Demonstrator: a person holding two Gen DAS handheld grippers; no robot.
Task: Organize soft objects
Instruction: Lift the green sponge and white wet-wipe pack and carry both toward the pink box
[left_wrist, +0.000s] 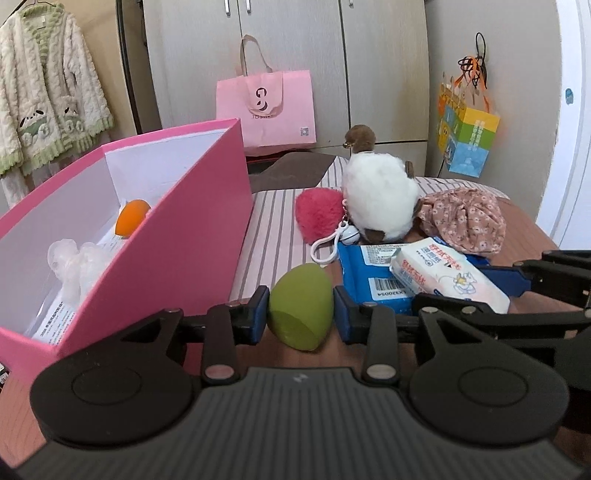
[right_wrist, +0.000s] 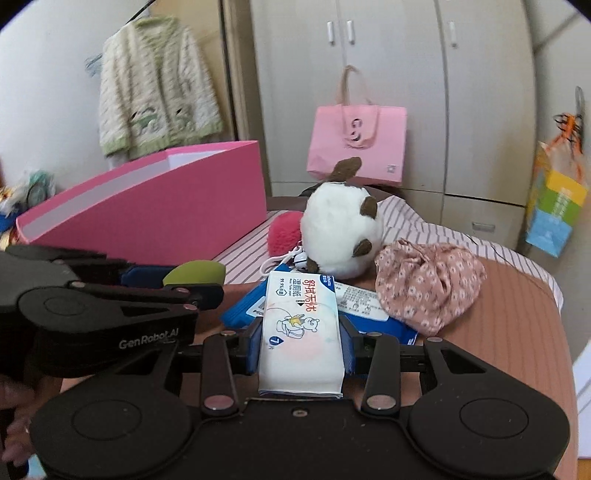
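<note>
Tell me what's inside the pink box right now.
In the pink box, the left wrist view shows an orange ball, a clear crinkled plastic item and a printed sheet on the bottom. The near wall hides the rest of the floor.

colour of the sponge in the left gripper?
Olive green sponge, held in the left gripper; clearest in the left wrist view.

A pink paper bag stands against the big cupboard. A fluffy white and green jacket hangs on the wall. A colourful bag hangs nearby.
</note>
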